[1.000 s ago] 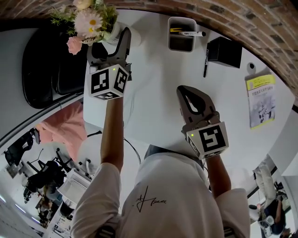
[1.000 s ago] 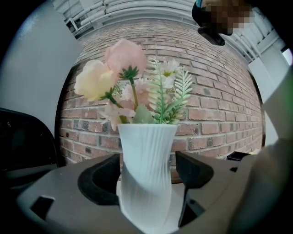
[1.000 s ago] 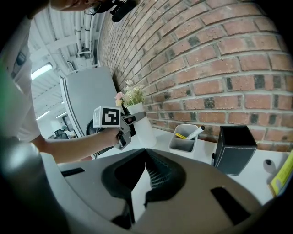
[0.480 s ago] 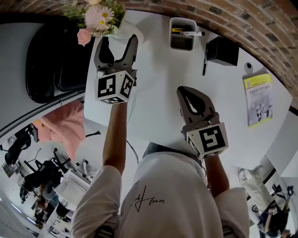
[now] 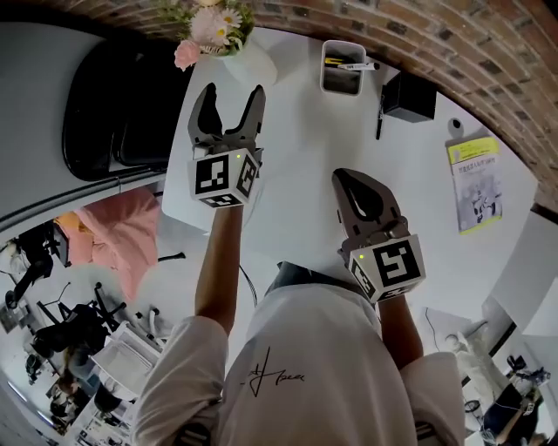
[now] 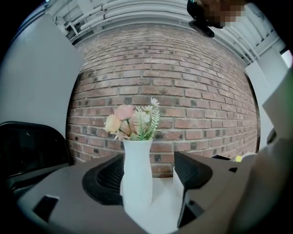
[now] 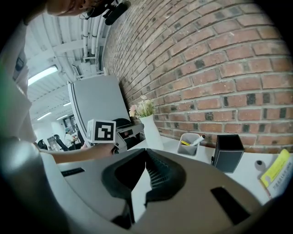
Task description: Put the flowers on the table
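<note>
- Since the tall white narrow-necked vase [image 5: 248, 63] with its pink and cream flowers [image 5: 209, 26] stands upright on the white table [image 5: 296, 157], at the far left corner close to the red brick wall [image 5: 418, 35], the placing looks done.
- Just near of the vase, the left gripper [image 5: 231, 96] points straight at it with its two fingers spread wide. Nothing is held between them, and the left gripper view shows the vase beyond the tips, apart from both pads. That gap reads as a release, wide enough not to knock the vase.
- Over the near middle of the table, the right gripper [image 5: 349, 179] hangs with its fingers pressed together on nothing. It appears idle, kept well apart from the vase.
- To the right along the far edge sit a grey pen cup [image 5: 342, 70] and a black box [image 5: 408, 94], both clear of the flowers.
- Standing near the table's left edge, the narrow vase could tip if nudged.
</note>
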`<state>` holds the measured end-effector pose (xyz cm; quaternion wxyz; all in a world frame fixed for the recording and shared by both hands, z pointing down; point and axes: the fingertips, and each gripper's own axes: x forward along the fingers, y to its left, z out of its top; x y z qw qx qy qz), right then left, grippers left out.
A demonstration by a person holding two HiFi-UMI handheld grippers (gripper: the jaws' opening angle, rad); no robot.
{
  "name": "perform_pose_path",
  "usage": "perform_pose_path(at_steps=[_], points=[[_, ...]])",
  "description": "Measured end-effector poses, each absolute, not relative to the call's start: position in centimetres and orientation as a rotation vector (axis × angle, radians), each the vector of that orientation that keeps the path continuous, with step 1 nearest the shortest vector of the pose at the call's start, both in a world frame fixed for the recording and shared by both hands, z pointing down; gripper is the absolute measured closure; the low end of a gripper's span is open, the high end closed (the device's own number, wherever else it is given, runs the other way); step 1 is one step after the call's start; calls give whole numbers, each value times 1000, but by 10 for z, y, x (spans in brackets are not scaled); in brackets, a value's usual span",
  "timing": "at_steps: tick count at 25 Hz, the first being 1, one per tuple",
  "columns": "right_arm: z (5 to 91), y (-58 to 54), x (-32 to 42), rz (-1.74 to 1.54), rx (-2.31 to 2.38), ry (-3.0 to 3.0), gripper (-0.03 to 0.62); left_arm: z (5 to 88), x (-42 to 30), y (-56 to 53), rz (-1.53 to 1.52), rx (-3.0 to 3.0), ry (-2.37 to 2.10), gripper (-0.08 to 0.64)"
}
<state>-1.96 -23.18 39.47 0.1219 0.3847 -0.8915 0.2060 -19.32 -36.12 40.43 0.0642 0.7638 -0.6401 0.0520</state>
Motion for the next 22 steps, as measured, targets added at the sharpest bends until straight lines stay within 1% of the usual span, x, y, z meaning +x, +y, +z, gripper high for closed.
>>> perform_pose_path(at_steps=[13, 17, 19, 22], points=[[351, -188, -30, 508, 1155, -2654, 568, 362, -189, -281, 84, 2330, -1898, 265], [339, -177, -29, 468, 1173, -2664, 568, 351, -182, -255, 64, 2346, -1874, 293], [334, -170, -30, 445, 1178, -2664, 568, 341, -181, -242, 58, 2358, -1878, 323], [324, -158, -32, 392, 1179, -2666, 568, 325, -181, -224, 34, 2371, -1873, 340]])
